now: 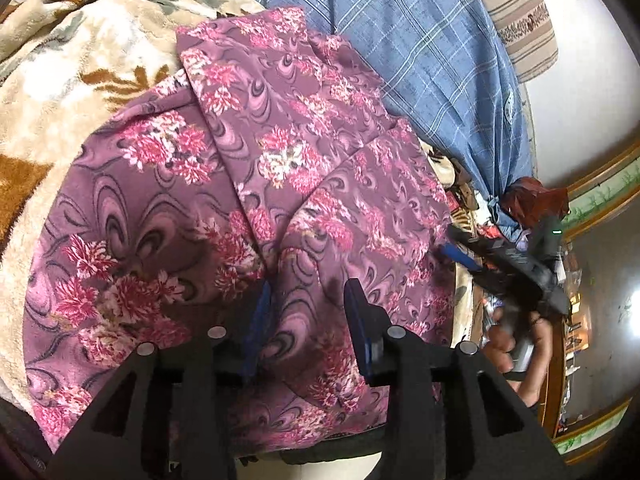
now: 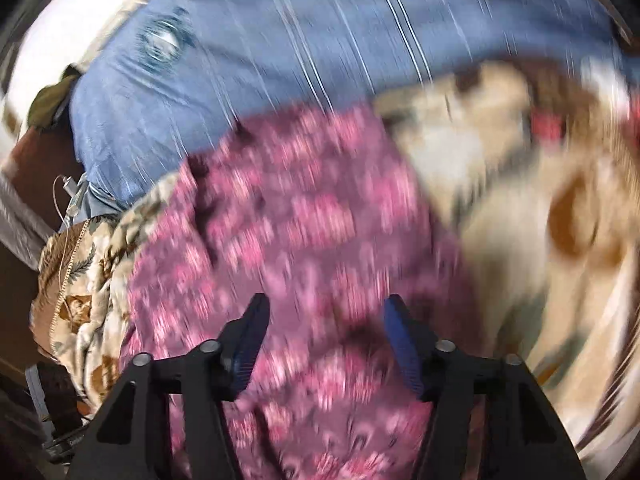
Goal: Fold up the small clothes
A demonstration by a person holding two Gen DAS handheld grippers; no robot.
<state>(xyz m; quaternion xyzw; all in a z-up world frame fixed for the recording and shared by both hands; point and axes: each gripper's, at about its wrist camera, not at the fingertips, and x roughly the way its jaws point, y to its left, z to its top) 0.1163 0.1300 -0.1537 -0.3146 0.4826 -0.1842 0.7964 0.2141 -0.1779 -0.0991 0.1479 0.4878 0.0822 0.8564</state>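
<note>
A purple garment with pink flowers [image 1: 256, 168] lies partly folded on a cream floral blanket [image 1: 60, 80]. My left gripper [image 1: 308, 300] hovers low over its near part, open, with the cloth lying under the gap and not pinched. At the right edge of the left wrist view, a hand [image 1: 516, 344] holds my right gripper [image 1: 464, 258] beside the garment's right border. The right wrist view is blurred. It shows the right gripper [image 2: 326, 316] open above the same purple garment [image 2: 304, 216], with nothing between its fingers.
A blue checked cloth [image 1: 420, 40] lies behind the garment, also in the right wrist view [image 2: 320, 32]. A striped pillow [image 1: 516, 16] rests at the far right. The cream blanket [image 2: 520, 200] spreads around the garment. Cluttered items and a wooden bed edge [image 1: 556, 380] lie to the right.
</note>
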